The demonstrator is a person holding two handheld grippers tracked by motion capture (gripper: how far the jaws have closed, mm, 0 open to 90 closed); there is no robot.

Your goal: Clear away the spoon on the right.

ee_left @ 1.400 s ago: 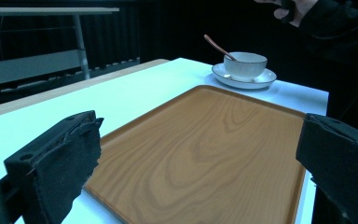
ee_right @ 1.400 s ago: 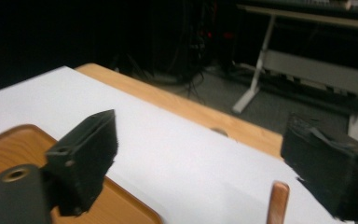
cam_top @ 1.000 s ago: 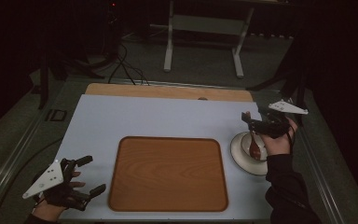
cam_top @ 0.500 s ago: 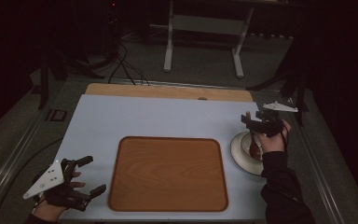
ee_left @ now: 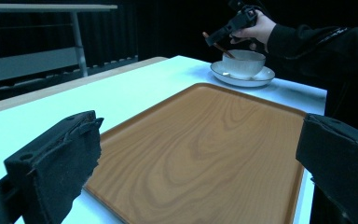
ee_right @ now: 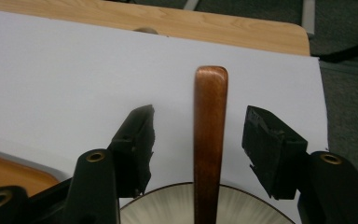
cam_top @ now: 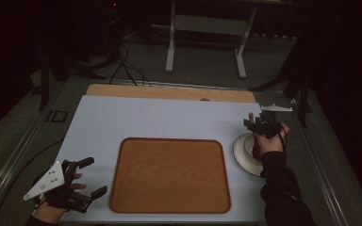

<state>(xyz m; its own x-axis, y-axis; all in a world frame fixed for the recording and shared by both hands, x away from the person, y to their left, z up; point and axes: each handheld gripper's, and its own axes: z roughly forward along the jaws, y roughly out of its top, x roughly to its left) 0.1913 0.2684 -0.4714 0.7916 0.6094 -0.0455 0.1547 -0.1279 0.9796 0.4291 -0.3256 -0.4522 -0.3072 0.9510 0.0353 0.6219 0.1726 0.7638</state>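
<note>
Spoon handle (ee_right: 209, 140) stands untouched between the right gripper's (ee_right: 198, 135) wide-spread jaws.

counter (cam_top: 160, 117): you have a pale white-blue top, with a light wood strip along its far edge
tray (cam_top: 169, 175): your tray is warm orange-brown with a wavy wood-grain pattern
bowl (ee_left: 243, 63): white, and its inside shows fine pale ribbing in your right gripper view
saucer (ee_left: 261, 79): white with a thin dark rim line
spoon handle (ee_right: 209, 140): glossy reddish-brown wood
left gripper (cam_top: 86, 180): black, topped by a grey plate dotted with small holes
right gripper (ee_right: 198, 140): black, with brass-coloured rings at its screw holes
sleeve (cam_top: 283, 193): your sleeve is black
</note>
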